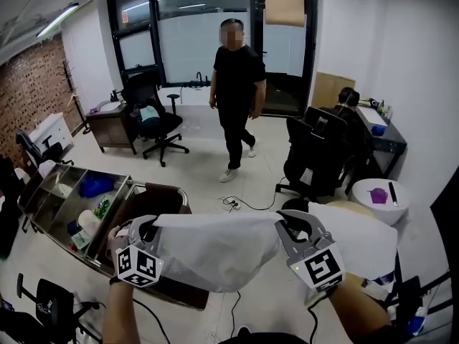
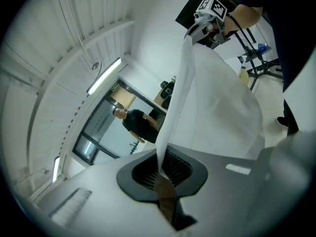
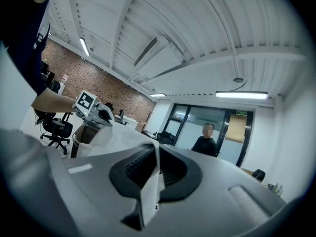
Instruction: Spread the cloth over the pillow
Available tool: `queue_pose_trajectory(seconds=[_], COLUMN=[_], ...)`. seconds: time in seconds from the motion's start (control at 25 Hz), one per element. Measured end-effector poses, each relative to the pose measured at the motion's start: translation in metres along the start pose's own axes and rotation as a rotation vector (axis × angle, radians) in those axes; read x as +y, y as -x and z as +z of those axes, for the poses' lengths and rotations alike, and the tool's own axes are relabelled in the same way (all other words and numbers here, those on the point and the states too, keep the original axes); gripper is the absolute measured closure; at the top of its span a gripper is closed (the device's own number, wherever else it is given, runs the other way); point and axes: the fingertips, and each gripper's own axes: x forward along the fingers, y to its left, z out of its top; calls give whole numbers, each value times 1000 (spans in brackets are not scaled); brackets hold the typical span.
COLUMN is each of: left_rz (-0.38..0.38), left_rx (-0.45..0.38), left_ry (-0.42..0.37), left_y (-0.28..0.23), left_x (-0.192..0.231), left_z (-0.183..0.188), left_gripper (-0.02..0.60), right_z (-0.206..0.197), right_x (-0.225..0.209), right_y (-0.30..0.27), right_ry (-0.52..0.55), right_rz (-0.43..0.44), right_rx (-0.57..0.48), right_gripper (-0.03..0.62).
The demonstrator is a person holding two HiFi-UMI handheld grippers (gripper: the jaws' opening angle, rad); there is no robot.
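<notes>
A white cloth (image 1: 215, 249) hangs stretched between my two grippers in front of me, sagging in the middle. My left gripper (image 1: 147, 226) is shut on the cloth's left top corner, and my right gripper (image 1: 288, 222) is shut on its right top corner. In the left gripper view the cloth (image 2: 207, 107) rises from the closed jaws (image 2: 161, 176) to the right gripper (image 2: 205, 21). The right gripper view has a thin cloth edge (image 3: 150, 191) pinched in its jaws (image 3: 158, 174), with the left gripper (image 3: 91, 110) beyond. A white pillow (image 1: 362, 235) lies low at the right, partly behind the right gripper.
A person in black (image 1: 235, 99) stands mid-room. A metal trolley with several items (image 1: 72, 206) and a brown box (image 1: 161, 196) sit at the left. Black office chairs (image 1: 154, 120) (image 1: 319, 156), a white round stool (image 1: 380, 196) and a floor cable (image 1: 237, 205) lie ahead.
</notes>
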Motion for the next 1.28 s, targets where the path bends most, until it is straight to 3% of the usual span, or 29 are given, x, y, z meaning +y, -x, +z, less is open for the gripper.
queue_pose_trajectory(seconds=[0.56, 1.0, 1.28], left_rz=[22, 37, 29], left_rx=[-174, -300, -368], left_ry=[-83, -155, -186], left_y=[-11, -24, -32], left_x=[12, 5, -6], left_z=[125, 264, 348], left_gripper=[581, 581, 581], right_z=[1, -9, -3], right_x=[-80, -173, -235], right_y=[83, 177, 238], right_ry=[17, 69, 174], right_rz=[-176, -300, -386], right_rx=[17, 33, 46], right_gripper=[577, 577, 577])
